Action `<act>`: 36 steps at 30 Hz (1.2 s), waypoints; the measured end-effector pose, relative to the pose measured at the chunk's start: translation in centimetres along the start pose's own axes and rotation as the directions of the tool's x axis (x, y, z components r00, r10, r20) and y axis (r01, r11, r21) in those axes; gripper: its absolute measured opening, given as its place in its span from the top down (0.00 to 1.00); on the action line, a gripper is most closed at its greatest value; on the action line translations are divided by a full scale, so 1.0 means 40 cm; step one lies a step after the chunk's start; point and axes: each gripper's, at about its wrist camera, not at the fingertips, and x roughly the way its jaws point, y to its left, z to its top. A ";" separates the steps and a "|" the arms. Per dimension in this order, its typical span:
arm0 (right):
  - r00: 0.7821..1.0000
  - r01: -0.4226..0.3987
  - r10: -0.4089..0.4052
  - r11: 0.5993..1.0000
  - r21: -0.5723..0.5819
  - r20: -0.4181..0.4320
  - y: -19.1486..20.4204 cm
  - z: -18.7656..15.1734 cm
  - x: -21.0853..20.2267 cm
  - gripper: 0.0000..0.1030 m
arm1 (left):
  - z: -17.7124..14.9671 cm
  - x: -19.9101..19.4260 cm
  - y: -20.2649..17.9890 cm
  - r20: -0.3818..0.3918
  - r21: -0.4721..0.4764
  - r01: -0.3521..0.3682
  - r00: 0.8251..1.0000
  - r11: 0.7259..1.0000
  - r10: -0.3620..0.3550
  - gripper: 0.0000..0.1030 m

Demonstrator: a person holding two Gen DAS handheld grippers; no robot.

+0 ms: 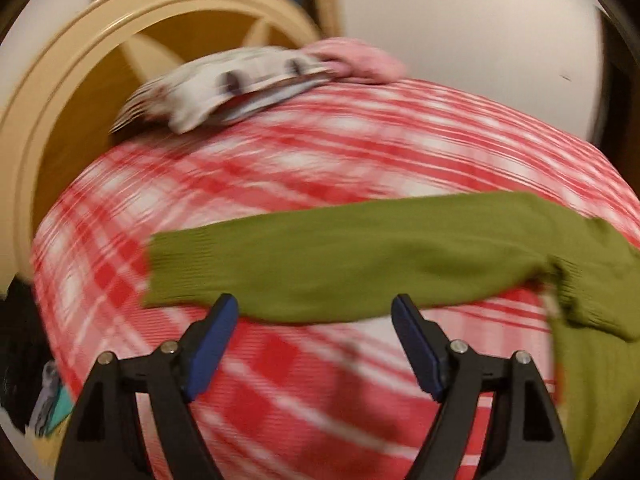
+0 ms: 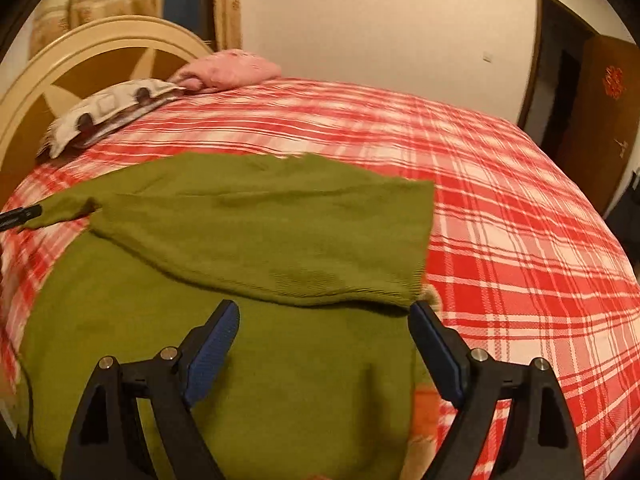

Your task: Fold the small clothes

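Green sweater [image 2: 248, 240] is laid on the red-and-white plaid bedspread [image 2: 520, 208], body nearest the cameras, one flap already folded across it.

Left view: sleeve [image 1: 360, 256] is seen stretched straight across the frame, long axis running left-right, cuff end at the left, shoulder end joining the body at the right edge. It lies directly ahead of the left gripper [image 1: 316, 312], just past the fingertips, crosswise to the finger direction. Jaws are spread wide, nothing held. Frame is motion-blurred, so contact with the fabric cannot be confirmed; the near edge of the sleeve looks just beyond the tips.

Right view: right gripper [image 2: 324, 316] is also spread wide and empty, positioned over the sweater body, with the ribbed edge of the folded flap running just ahead of the tips. Right fingertip [image 2: 420, 312] sits at the flap's right-hand corner; touching or just short cannot be told. A dark tip at the far left edge of this view, at the sleeve end, is probably the left gripper.

Judgement: the sleeve is the loose part and is nearer the left gripper. A pinch near the cuff and a carry rightward along the sleeve's own axis onto the body would be called for. Pillows at the headboard [image 2: 80, 64] are well apart, no interference expected
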 end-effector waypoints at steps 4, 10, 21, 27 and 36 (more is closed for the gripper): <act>1.000 -0.018 0.018 0.998 -0.061 0.002 0.038 -0.016 -0.034 0.16 | 0.001 0.042 0.132 -0.006 -0.100 -0.116 0.993 0.988 0.116 0.21; 0.999 -0.038 0.036 0.994 -0.101 -0.018 0.083 -0.042 -0.045 0.16 | 0.002 0.105 0.274 -0.057 -0.285 -0.143 0.990 0.948 0.132 0.23; 0.996 -0.073 0.068 0.990 -0.124 -0.050 0.158 -0.067 -0.028 0.16 | 0.026 0.171 0.257 -0.078 -0.303 -0.078 0.995 0.950 0.056 0.55; 0.996 -0.077 0.072 0.989 -0.123 -0.047 0.168 -0.076 -0.035 0.16 | 0.042 0.155 0.238 -0.056 -0.281 -0.028 0.998 0.959 0.013 0.93; 0.996 -0.084 0.080 0.991 -0.109 -0.040 0.171 -0.077 -0.042 0.16 | 0.074 0.106 0.230 -0.015 -0.285 0.020 1.000 0.958 -0.025 0.94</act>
